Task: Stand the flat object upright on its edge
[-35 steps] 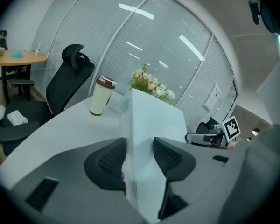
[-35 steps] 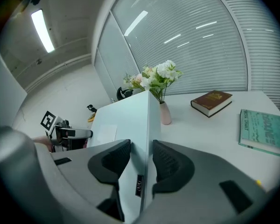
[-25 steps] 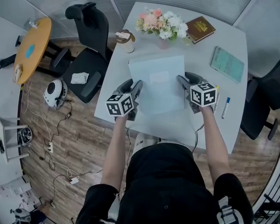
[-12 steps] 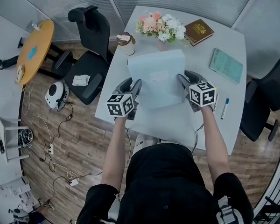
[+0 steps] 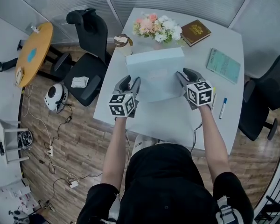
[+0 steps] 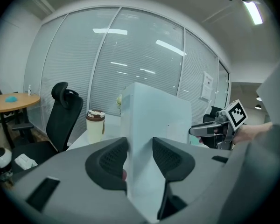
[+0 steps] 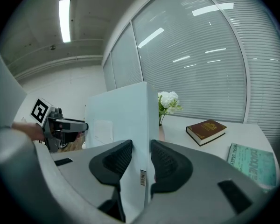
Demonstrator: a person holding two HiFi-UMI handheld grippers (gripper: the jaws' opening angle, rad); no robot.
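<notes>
The flat object [image 5: 156, 73] is a pale blue board with a white label. It is tilted steeply up over the white table [image 5: 177, 122], top edge towards the flowers. My left gripper [image 5: 132, 84] grips its left edge and my right gripper [image 5: 183, 75] its right edge. In the left gripper view the board [image 6: 154, 115] stands on edge between the pads, gripper [image 6: 139, 157] shut on it. In the right gripper view the board [image 7: 116, 115] is likewise pinched, gripper [image 7: 141, 160] shut on it. The board's lower edge is hidden behind the grippers.
A flower vase [image 5: 158, 28] and a lidded cup [image 5: 123, 43] stand just beyond the board. A brown book [image 5: 196, 31], a green booklet [image 5: 226, 65] and a pen [image 5: 221, 108] lie to the right. Black chairs stand at the table's left [image 5: 86, 55] and right [image 5: 266, 97].
The board has tipped up from lying almost flat to a steep tilt, its far edge rising. Both grippers stayed on its side edges and shifted slightly away from me.
</notes>
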